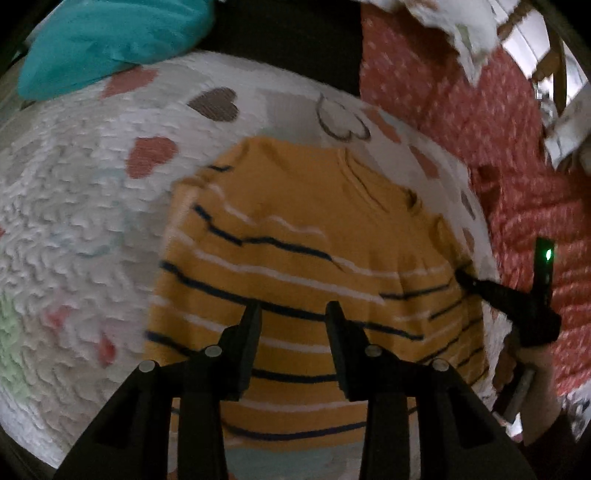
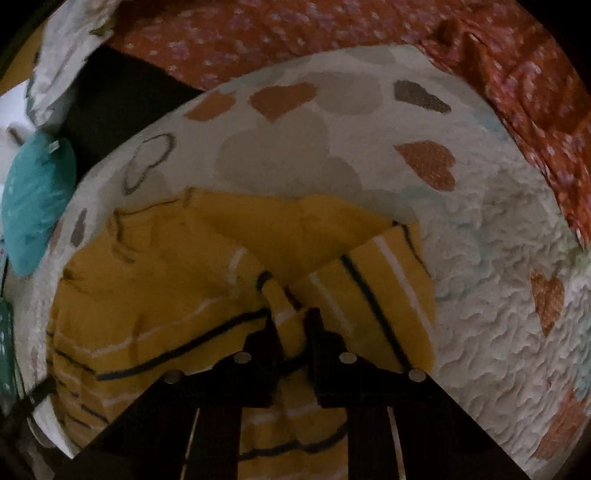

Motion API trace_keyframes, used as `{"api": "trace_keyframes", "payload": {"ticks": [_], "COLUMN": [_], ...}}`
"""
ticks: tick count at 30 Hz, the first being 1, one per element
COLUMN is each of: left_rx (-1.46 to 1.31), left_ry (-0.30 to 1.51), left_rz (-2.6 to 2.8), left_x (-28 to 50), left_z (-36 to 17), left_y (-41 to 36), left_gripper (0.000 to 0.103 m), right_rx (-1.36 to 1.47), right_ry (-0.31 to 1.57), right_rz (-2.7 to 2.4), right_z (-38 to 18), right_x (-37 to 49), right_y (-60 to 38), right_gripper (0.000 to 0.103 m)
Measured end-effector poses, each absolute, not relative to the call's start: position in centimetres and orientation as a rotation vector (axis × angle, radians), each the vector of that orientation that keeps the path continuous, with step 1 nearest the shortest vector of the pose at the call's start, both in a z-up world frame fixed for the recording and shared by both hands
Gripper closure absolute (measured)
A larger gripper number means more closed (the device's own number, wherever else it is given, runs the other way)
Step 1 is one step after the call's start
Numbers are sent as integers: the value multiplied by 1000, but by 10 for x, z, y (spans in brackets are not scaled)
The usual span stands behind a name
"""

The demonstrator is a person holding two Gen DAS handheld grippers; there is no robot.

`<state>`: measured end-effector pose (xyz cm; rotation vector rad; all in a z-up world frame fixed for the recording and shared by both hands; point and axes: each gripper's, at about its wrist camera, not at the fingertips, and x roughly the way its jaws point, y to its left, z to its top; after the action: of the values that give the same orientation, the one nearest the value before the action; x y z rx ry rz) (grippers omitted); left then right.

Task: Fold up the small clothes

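A small yellow sweater (image 1: 295, 240) with dark and white stripes lies on a white quilt with hearts (image 1: 74, 221). My left gripper (image 1: 293, 314) is open and empty, hovering over the sweater's lower half. My right gripper (image 2: 293, 325) is shut on a striped sleeve (image 2: 288, 317) of the sweater (image 2: 147, 295) and holds it folded over the body. The right gripper also shows in the left wrist view (image 1: 465, 277) at the sweater's right edge.
A teal garment (image 1: 110, 40) lies at the quilt's far left corner, also in the right wrist view (image 2: 37, 199). A red spotted blanket (image 1: 480, 129) lies along the quilt's right side, and it shows in the right wrist view (image 2: 295, 29). A dark cloth (image 1: 288, 37) lies behind the quilt.
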<state>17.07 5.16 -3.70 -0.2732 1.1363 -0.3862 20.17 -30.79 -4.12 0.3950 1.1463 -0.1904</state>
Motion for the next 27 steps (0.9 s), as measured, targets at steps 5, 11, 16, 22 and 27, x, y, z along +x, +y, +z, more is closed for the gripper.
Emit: {"api": "trace_keyframes", "payload": {"ticks": [5, 11, 16, 22, 27], "left_rx": [-256, -350, -395, -403, -505], "left_ry": [1185, 1213, 1208, 1180, 1165], "left_rz": [-381, -411, -425, -410, -304], "left_x": [179, 181, 182, 180, 179], "left_z": [-47, -52, -51, -44, -50], "left_y": [41, 58, 65, 78, 132], "left_gripper": [68, 68, 65, 63, 57], "right_rx": [539, 674, 636, 667, 595], "right_ry": [1128, 1052, 1019, 1012, 1013], "right_rz": [-326, -267, -242, -323, -231], "right_z": [-46, -28, -10, -14, 3], "right_x": [203, 182, 148, 111, 120], "right_y": [-349, -369, -368, -386, -362], "right_gripper": [96, 66, 40, 36, 36]}}
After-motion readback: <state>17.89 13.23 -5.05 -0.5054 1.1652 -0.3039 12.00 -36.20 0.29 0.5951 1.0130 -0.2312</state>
